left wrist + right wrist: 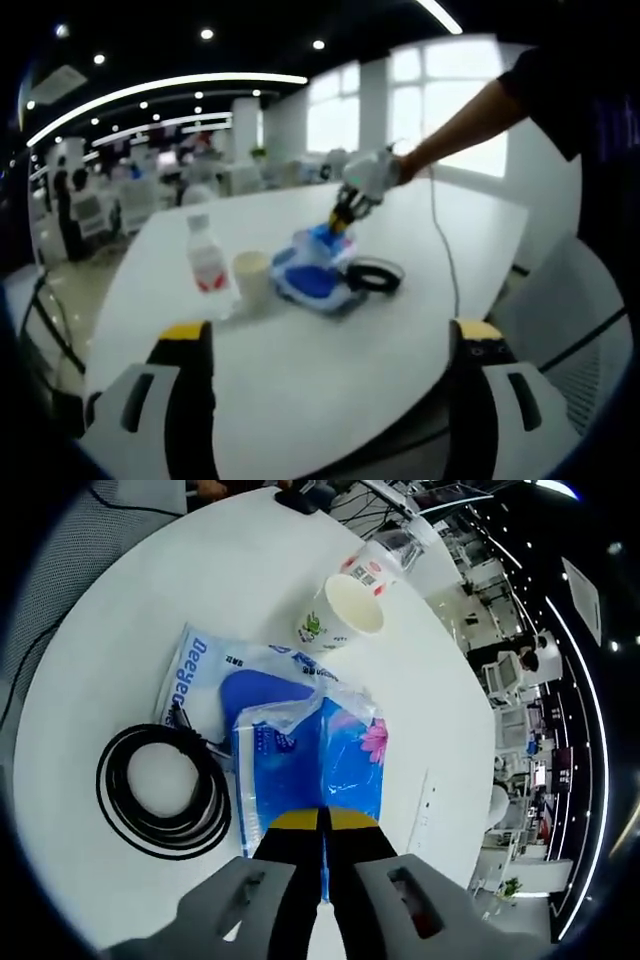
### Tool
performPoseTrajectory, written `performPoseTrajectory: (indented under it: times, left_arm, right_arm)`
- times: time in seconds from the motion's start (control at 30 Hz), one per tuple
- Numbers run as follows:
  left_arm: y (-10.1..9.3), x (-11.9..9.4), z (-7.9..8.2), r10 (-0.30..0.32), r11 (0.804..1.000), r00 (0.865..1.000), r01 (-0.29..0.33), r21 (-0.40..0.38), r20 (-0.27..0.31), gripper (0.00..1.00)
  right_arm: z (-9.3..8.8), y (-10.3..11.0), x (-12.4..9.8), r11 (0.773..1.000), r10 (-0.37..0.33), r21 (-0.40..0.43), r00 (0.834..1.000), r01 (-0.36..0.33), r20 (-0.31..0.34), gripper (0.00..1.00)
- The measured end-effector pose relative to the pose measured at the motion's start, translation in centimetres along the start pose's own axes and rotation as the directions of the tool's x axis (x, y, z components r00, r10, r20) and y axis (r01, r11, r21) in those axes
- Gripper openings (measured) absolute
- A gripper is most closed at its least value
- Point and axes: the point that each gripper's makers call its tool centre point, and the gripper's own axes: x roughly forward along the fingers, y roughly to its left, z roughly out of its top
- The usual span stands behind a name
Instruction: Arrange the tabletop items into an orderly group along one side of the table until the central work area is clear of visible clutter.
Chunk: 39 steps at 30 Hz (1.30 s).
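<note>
On the white table [330, 400] stand a clear water bottle [207, 255] with a red label and a paper cup [252, 280]. Beside them lie a blue tissue pack [322, 247] on a flat blue wipes pack [300, 287], and a coiled black cable [375, 275]. My left gripper [332, 332] hovers open over the near table edge, holding nothing. My right gripper [322, 822] [345, 212] is shut on the near edge of the tissue pack [320, 765], which rests partly on the wipes pack [215, 670]. The cable coil [160, 780] lies left of it, the cup [340, 610] and bottle [385, 552] beyond.
A person's arm [470, 120] reaches in from the right. A thin cable [445, 250] trails over the table's right side. A grey chair [570, 320] stands by the right edge. Office desks and a standing person [65, 210] fill the background. A dark item [300, 495] sits at the far edge.
</note>
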Motion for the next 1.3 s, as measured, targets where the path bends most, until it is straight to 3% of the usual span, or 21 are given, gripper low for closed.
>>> performPoseTrajectory:
  times: [1.3]
  left_arm:
    - [0.0, -0.2, -0.5, -0.009, 1.000, 1.000, 0.010, 0.004, -0.024, 0.94]
  right_arm:
    - [-10.4, 4.6, -3.6, 0.980, 0.023, 0.201, 0.990, 0.006, -0.142, 0.00]
